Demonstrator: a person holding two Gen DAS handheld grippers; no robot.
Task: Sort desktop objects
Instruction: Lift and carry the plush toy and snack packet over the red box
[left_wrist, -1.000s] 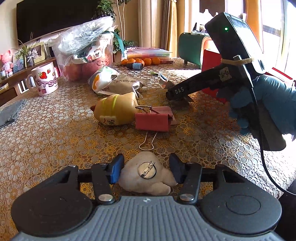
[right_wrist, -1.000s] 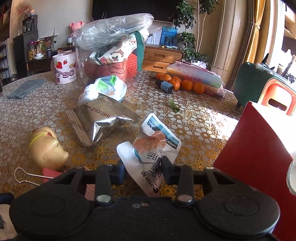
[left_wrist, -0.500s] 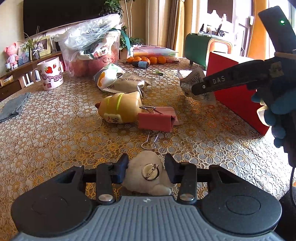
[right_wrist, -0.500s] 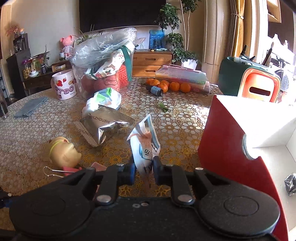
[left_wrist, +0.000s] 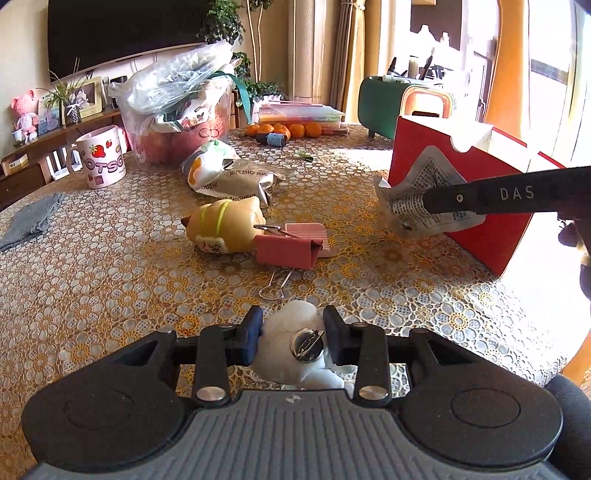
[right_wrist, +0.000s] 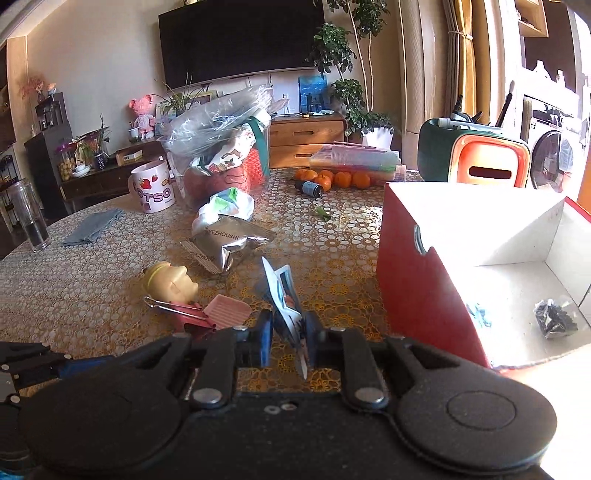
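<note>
While the red cardboard box with its white inside (right_wrist: 417, 273) holds only a dark scrap or two, I've my right gripper (right_wrist: 289, 341) clamped on a printed white sachet (right_wrist: 284, 301) beside it, my left gripper (left_wrist: 291, 341) pinching a cream badge toy (left_wrist: 291, 345); foil packet (right_wrist: 225, 243), yellow figurine (left_wrist: 225, 225), pink binder clip (left_wrist: 288, 247) remain.

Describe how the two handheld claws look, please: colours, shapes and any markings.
The left claw has blue finger pads on black arms with silver rivets, two round black discs, and a ribbed grey body. The right claw looks the same but with a black body; white letters "DAS" mark its finger in the left view.
</note>
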